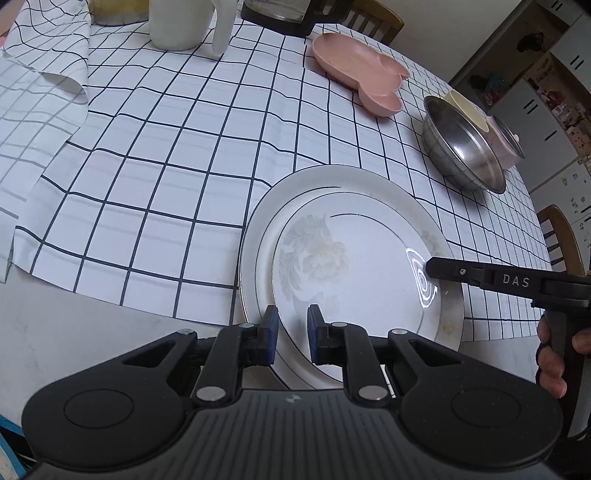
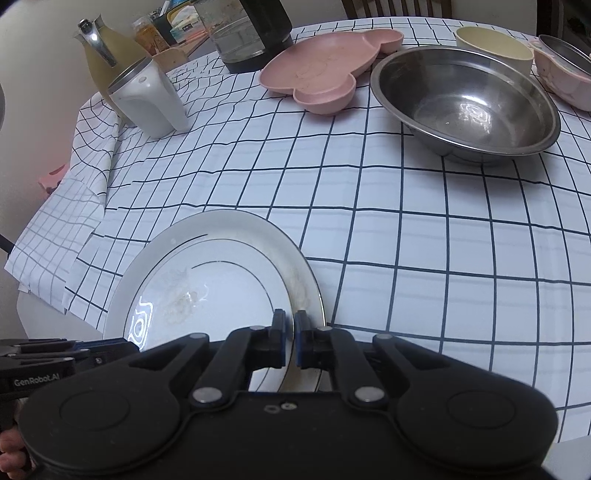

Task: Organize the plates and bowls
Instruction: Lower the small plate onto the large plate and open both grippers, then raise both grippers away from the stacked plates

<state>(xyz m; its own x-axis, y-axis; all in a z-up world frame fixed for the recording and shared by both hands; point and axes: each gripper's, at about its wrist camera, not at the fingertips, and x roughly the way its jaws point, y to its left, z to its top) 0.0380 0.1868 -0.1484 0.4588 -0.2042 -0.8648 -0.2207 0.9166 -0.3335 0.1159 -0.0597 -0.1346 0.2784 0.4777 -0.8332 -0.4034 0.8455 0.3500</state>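
Note:
Two white plates lie stacked at the table's near edge: a smaller floral plate (image 1: 351, 254) on a larger white plate (image 1: 258, 229). My left gripper (image 1: 292, 321) is open, its jaws apart over the floral plate's near rim. My right gripper (image 2: 290, 328) is shut on the stack's right rim (image 2: 306, 288); it also shows in the left wrist view (image 1: 430, 266) reaching in from the right. A steel bowl (image 2: 465, 103), a pink divided plate (image 2: 325, 70), a cream cup (image 2: 495, 46) and a pink bowl (image 2: 561, 77) sit farther back.
A white jug (image 2: 147, 99), a glass kettle (image 2: 247, 33) and a yellow carafe (image 2: 98, 55) stand at the back left. The checked tablecloth (image 1: 166, 147) is rumpled on the left. Chairs stand behind the table and on the right (image 1: 561, 236).

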